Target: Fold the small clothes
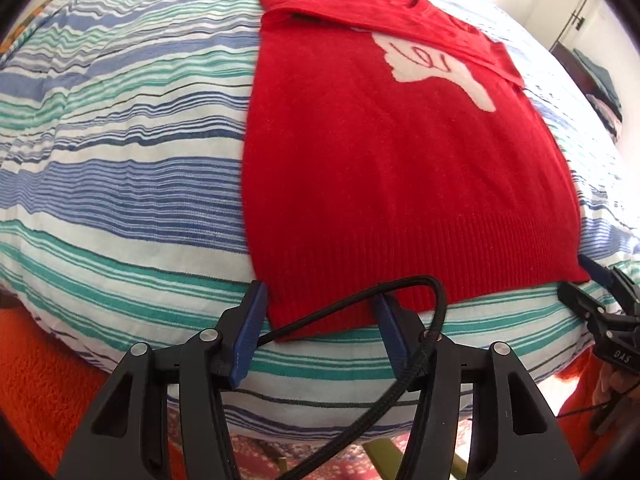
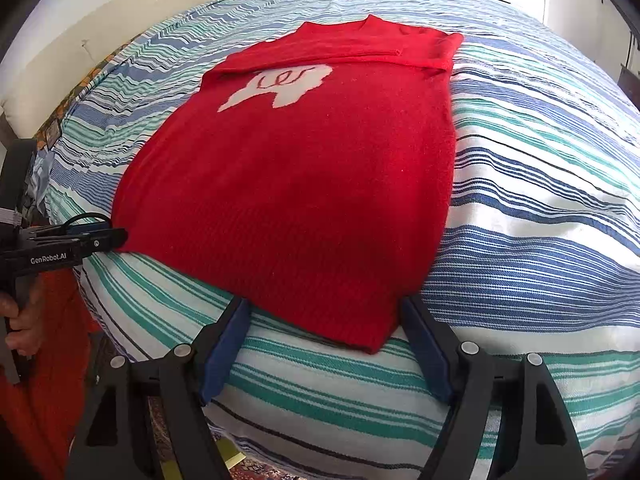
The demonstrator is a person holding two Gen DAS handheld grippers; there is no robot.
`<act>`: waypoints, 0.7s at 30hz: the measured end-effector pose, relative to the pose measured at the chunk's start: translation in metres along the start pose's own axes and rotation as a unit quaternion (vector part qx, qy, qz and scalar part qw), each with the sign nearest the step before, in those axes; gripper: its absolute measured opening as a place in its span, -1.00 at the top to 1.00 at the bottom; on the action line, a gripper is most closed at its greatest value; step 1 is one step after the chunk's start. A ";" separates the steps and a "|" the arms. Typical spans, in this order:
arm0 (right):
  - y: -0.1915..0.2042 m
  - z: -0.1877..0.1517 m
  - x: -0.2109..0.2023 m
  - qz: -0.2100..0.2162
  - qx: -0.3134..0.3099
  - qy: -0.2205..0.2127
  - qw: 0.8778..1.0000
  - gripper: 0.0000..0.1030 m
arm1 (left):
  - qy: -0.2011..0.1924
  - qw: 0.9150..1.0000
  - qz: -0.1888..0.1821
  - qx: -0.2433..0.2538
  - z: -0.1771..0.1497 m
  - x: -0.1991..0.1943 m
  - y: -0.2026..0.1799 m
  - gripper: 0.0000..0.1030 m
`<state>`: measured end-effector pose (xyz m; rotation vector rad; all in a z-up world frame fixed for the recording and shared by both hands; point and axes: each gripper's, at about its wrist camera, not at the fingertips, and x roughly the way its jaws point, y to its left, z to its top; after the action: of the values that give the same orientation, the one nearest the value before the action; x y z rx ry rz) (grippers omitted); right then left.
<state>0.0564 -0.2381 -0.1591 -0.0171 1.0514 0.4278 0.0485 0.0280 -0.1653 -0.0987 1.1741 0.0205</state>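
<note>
A red knit sweater with a white motif lies flat on the striped bedspread, its sleeves folded across the chest. My left gripper is open at the hem's near left corner, and that corner lies between the blue pads without being pressed. A black cable loops over the gripper. My right gripper is open around the hem's other corner, with the fabric tip between its fingers. Each gripper also shows in the other's view: the right gripper and the left gripper.
The bed's near edge drops off just below both grippers, with a patterned rug beneath. A person's orange clothing and a hand are close by. A cream headboard is at the far left, and a dark cabinet at the far right.
</note>
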 end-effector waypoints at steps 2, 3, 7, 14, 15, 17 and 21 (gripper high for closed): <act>-0.004 -0.005 0.001 -0.002 -0.001 0.000 1.000 -0.50 | 0.002 1.000 -0.007 -0.007 -0.002 0.001 0.003 -0.15; -0.003 -0.003 0.003 -0.004 -0.002 0.001 1.000 -0.50 | 0.002 1.000 -0.009 -0.009 -0.002 0.001 0.004 -0.15; 0.001 -0.004 0.002 -0.016 -0.009 0.003 1.000 -0.50 | 0.001 1.000 -0.007 -0.006 -0.003 0.002 0.003 -0.15; 0.003 -0.005 0.003 -0.024 -0.016 0.002 1.000 -0.50 | 0.003 1.000 -0.003 -0.007 -0.002 0.005 0.002 -0.17; 0.003 -0.005 0.003 -0.025 -0.017 0.002 1.000 -0.50 | 0.003 1.000 -0.002 -0.007 -0.001 0.005 0.002 -0.17; 0.003 -0.005 0.003 -0.026 -0.019 0.002 1.000 -0.50 | 0.003 1.000 -0.001 -0.006 -0.001 0.005 0.001 -0.17; 0.003 -0.005 0.003 -0.026 -0.019 0.002 0.999 -0.50 | 0.001 1.000 0.001 -0.004 -0.002 0.006 0.001 -0.18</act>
<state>0.0524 -0.2352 -0.1632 -0.0787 1.0444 0.4003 0.0492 0.0282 -0.1715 -0.1057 1.1770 0.0268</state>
